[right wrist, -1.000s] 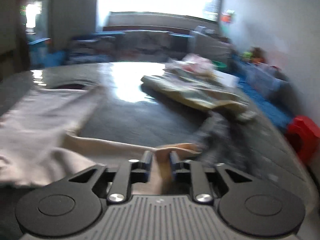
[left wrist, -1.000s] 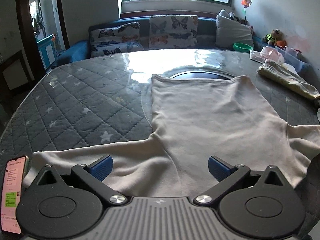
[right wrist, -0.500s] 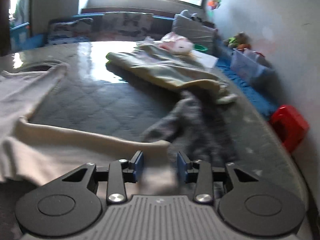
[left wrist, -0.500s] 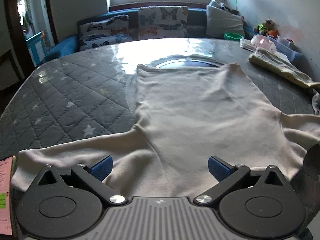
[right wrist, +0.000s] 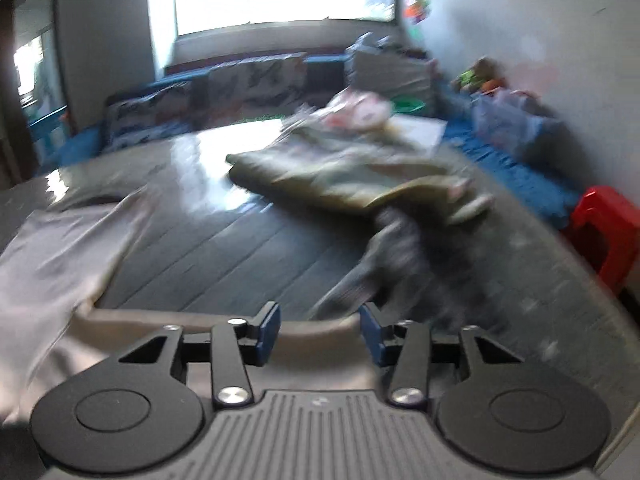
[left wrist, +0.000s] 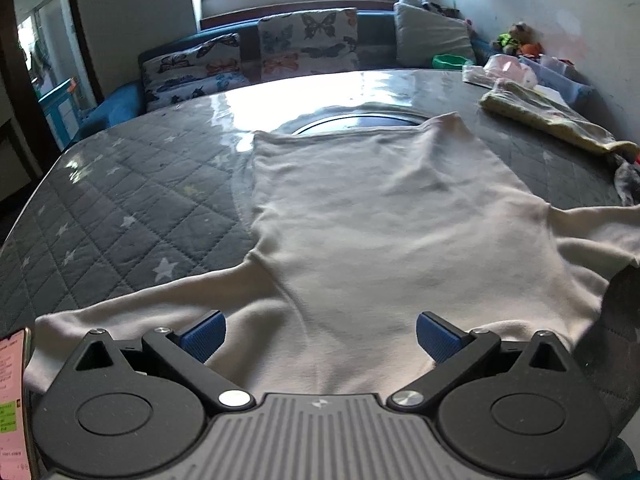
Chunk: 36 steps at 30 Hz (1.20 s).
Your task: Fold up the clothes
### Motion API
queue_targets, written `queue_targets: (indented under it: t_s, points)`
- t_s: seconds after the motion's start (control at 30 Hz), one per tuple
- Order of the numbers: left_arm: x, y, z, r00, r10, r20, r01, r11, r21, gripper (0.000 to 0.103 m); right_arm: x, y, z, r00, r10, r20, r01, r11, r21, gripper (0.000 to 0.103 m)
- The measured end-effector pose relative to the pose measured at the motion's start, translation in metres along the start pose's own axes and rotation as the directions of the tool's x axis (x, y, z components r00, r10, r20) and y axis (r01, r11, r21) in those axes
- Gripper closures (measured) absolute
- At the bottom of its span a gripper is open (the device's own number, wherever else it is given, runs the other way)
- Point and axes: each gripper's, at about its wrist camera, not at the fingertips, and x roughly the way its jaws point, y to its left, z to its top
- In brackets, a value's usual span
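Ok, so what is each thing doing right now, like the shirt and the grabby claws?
Cream shirt: spread flat on the table, sleeves out, not folded.
Left gripper: jaws open over the shirt's near edge.
Right gripper: jaws open, a sleeve lying between them.
Yellow-green garment: folded.
Grey garment: crumpled.
Phone: screen lit.

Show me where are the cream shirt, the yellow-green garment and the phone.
cream shirt (left wrist: 380,232), left wrist view, middle of its body.
yellow-green garment (left wrist: 548,116), left wrist view, middle of the folded cloth.
phone (left wrist: 12,400), left wrist view, its lit screen.
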Motion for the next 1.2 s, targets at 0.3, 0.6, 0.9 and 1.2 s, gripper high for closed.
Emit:
queue_targets:
  t_s: [0.3,0.6,0.9,1.2]
  points:
    - [-0.001,-0.003,-0.002,1.0,-0.003,-0.003,0.003,1.0,0.005,0.0,0.038,-0.049,0.005,0.985,-0.154,-0.078,0.155,0.988,0.011,0.082]
    - [0.001,-0.005,0.005,0.999,-0.024,0.024,0.024,1.0,-0.005,0.0,0.004,-0.112,-0.022,0.941,-0.314,-0.128,0.322,0.945,0.053,0.085]
    - [-0.003,-0.009,0.005,0.999,0.004,0.048,-0.004,1.0,0.001,0.0,-0.032,-0.101,-0.02,0.954,-0.29,-0.076,0.295,0.954,0.051,0.071]
    - [-0.011,-0.012,0.005,0.998,-0.015,0.058,0.015,1.0,-0.005,0.0,-0.024,0.024,-0.016,0.983,0.134,-0.122,-0.148,0.982,-0.116,0.06]
